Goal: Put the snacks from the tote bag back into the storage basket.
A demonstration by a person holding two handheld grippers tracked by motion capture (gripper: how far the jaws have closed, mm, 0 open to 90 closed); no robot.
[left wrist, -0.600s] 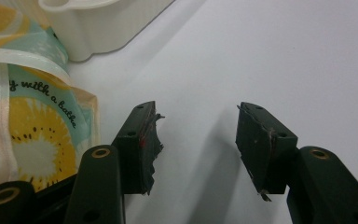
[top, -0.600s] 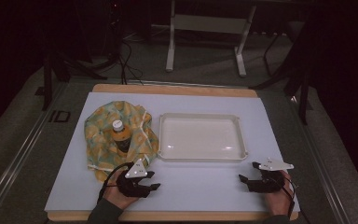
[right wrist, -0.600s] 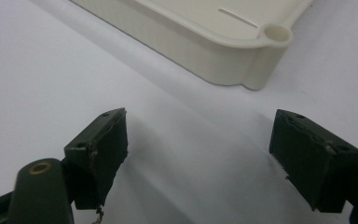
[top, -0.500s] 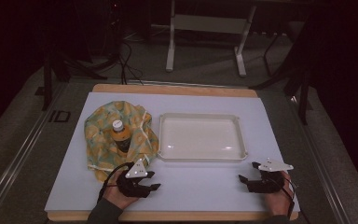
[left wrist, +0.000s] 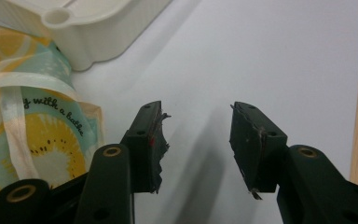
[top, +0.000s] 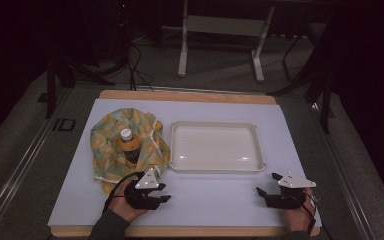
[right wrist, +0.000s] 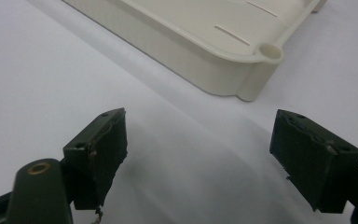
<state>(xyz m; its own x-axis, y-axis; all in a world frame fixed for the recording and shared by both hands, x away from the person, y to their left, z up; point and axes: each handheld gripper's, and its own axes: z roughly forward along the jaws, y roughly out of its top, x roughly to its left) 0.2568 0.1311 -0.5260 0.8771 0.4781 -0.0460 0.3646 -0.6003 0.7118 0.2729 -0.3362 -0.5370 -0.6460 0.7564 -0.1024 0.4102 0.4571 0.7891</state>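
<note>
High view, table: white surface with a wooden edge along the near and far sides.
High view, cloth: yellow and teal fruit-print cloth lies bunched on the left part of the table, gathered around a bottle.
High view, bottle: bottle with white cap stands upright in the middle of the cloth.
High view, tray: cream tray sits just right of the cloth, holding nothing.
High view, left gripper: left gripper rests low at the near edge, just beside the cloth's near corner, jaws parted and holding nothing.
High view, right gripper: right gripper rests near the tray's near right corner, apart from it, jaws parted and bare.
Left gripper view, jaws: spread apart over bare table, nothing between them; pad edges frayed.
Left gripper view, cloth: printed fold lies just left of the left-hand jaw; contact cannot be confirmed.
Left gripper view, tray: corner lies beyond the cloth.
Right gripper view, jaws: wide apart, nothing gripped, over bare table.
Right gripper view, tray: corner lies ahead, clear of both jaws.
</note>
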